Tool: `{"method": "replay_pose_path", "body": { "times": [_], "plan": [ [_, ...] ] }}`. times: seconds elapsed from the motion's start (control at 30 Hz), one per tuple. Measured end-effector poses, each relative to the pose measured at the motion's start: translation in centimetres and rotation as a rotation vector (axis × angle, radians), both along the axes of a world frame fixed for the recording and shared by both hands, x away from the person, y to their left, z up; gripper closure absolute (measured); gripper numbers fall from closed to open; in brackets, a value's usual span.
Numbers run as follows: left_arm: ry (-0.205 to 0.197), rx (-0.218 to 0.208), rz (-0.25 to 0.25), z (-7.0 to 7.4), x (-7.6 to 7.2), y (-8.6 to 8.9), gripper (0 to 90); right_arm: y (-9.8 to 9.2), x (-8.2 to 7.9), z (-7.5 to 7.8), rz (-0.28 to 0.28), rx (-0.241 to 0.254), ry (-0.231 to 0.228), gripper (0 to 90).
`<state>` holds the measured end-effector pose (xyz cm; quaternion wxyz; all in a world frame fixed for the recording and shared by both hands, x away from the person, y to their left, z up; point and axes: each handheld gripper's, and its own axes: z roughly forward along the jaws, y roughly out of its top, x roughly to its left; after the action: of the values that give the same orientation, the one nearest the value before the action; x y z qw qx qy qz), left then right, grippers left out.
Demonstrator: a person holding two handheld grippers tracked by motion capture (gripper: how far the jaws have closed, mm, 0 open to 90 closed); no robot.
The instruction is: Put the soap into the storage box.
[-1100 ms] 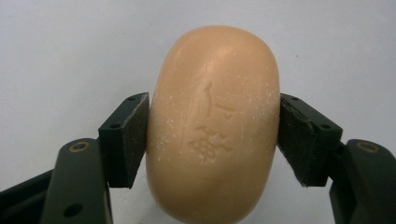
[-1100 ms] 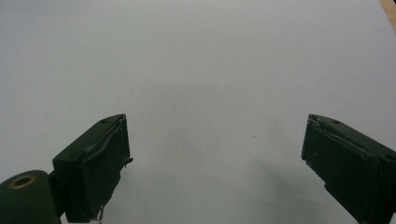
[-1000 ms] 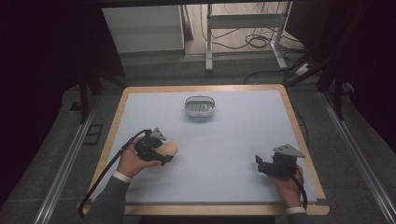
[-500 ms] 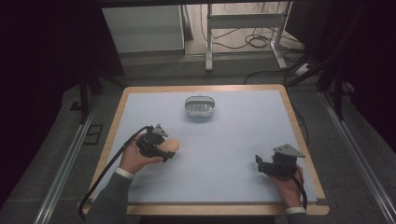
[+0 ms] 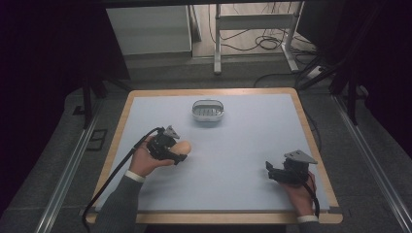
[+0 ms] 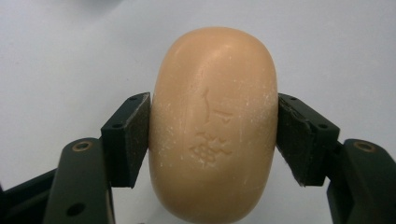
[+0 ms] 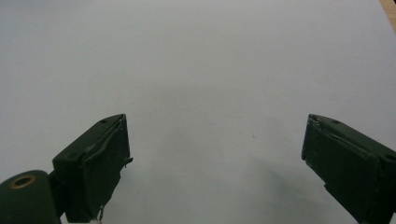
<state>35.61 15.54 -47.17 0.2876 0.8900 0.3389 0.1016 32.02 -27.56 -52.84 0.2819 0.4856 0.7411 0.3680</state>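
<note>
– Where's the soap?

– The peach-coloured bar of soap (image 6: 214, 126) sits clamped between the two black jaws of the left gripper (image 6: 214, 130), one pad pressed against each long side. In the left gripper view it stands on end with a stamped mark on its face and pale scuffing along the edges.

– And on the table?

– In the high view the soap (image 5: 181, 147) is at the left-front part of the pale blue mat (image 5: 243, 141), poking out past the left gripper (image 5: 176, 154), which the person's left hand (image 5: 145, 162) grips – whether the bar touches the mat or is lifted off it, I cannot tell.

– The other gripper?

– The right gripper (image 7: 212, 163) has its jaws set wide apart with nothing between them, just bare mat below. In the high view it (image 5: 271, 171) rests near the right-front corner, well apart from the soap.

– Anything else out there?

– A small white soap dish (image 5: 208, 110) with a slatted floor – toward the far middle of the mat, well beyond the soap. The mat lies on a wooden-edged table (image 5: 311, 136).
</note>
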Motion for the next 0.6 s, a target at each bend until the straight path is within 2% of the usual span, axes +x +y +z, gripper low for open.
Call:
{"method": "replay_pose_path", "body": {
  "times": [0.6],
  "plan": [
    [-0.012, -0.002, -0.003, 0.6, 1.1, -0.7, 32.3, 0.0, 0.0, 0.0, -0.002, 0.001, 0.0, 7.9]
  ]
}}
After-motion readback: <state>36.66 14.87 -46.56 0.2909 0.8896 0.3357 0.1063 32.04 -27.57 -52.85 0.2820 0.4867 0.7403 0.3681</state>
